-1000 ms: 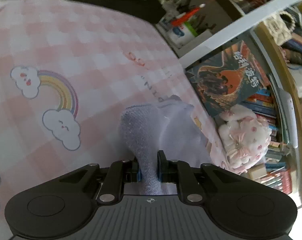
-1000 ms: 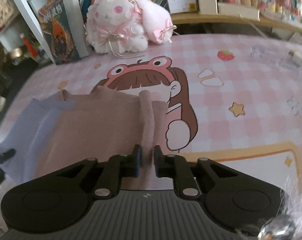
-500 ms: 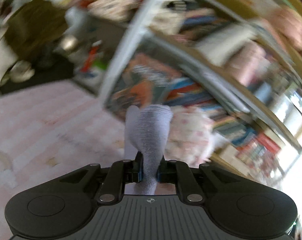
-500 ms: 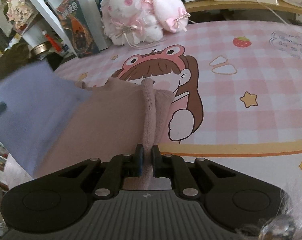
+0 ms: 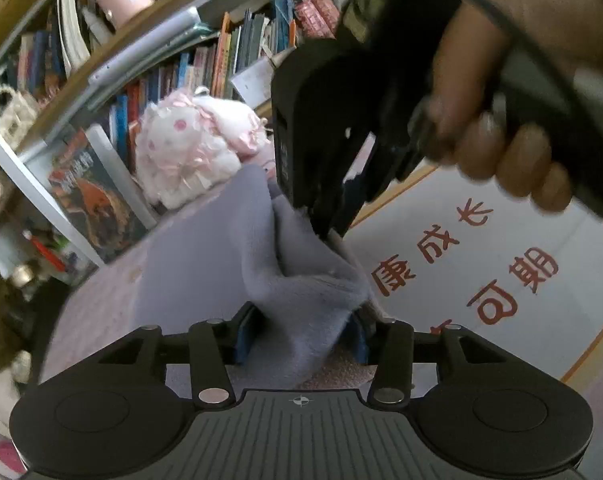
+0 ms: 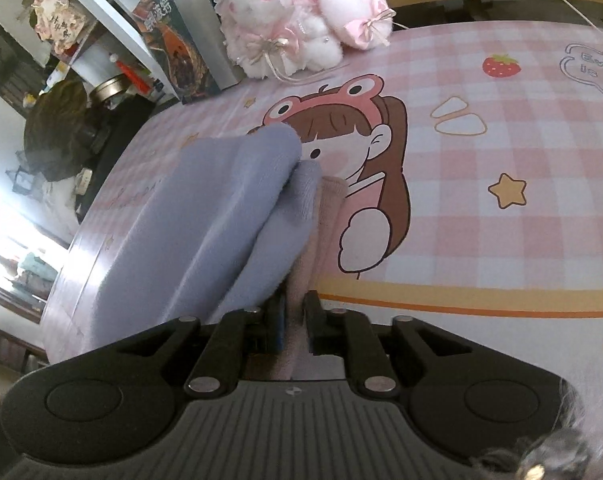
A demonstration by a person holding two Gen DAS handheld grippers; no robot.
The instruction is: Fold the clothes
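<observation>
The lavender cloth [image 6: 221, 216] lies folded at the pink surface's [image 6: 501, 152] lower left. The left gripper [image 5: 301, 332] has just been opening around it; the right gripper [image 6: 295, 320] pinches the pink layer [image 6: 325, 216]. A plush bunny [image 6: 293, 20] sits upper centre.

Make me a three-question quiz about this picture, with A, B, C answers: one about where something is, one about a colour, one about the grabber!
1. Where is the plush toy?
A. On the floor
B. At the far edge of the table, by the books
C. Inside a grabber

2. What colour is the strawberry on the tablecloth?
A. Red
B. Blue
C. Green

3. What is the right gripper doing?
A. Standing wide open
B. Holding a book
C. Pinching the pink cloth

Answers:
1 B: the plush toy sits on the tablecloth beside the books.
2 A: the strawberry is red with a green top.
3 C: the right gripper has its jaws closed on the pink cloth.
</observation>
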